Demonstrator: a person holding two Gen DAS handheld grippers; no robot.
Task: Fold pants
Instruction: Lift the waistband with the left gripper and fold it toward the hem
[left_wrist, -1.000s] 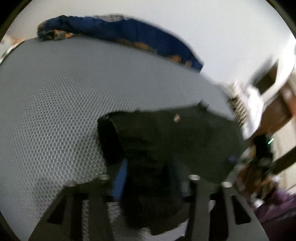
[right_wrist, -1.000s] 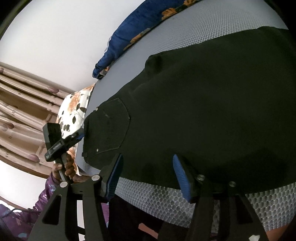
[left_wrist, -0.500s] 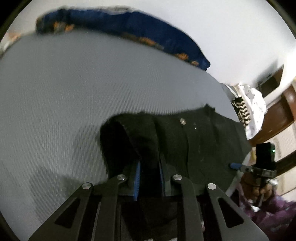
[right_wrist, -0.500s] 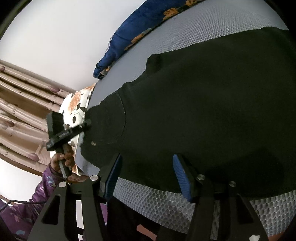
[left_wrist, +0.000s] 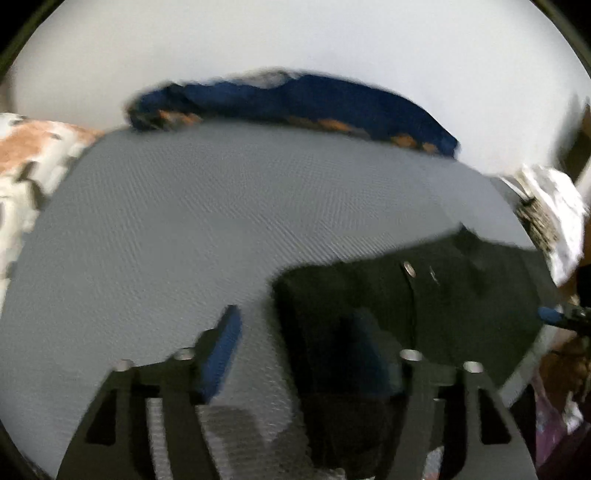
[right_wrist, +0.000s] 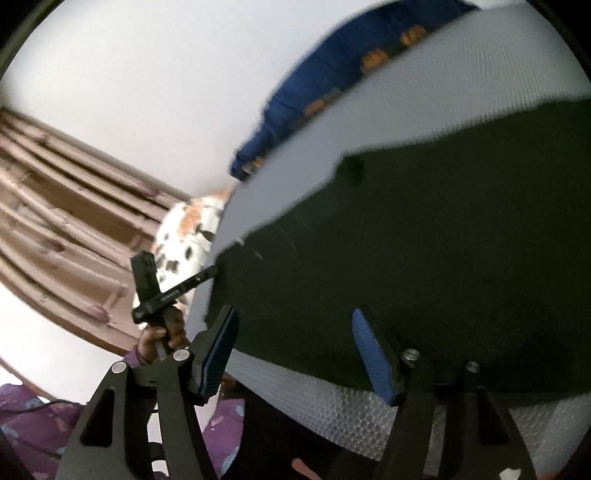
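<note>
Black pants (right_wrist: 424, 266), waist button (left_wrist: 409, 268) showing, lie spread on a grey mesh mattress (left_wrist: 221, 221). Left gripper (left_wrist: 295, 350) and right gripper (right_wrist: 295, 350) hover with fingers parted, grasping nothing.

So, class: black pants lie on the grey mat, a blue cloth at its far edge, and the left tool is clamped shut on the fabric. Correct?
Not quite. The left wrist view shows the left tool open, clamping nothing. The black pants, grey mat and blue cloth are as stated.
</note>
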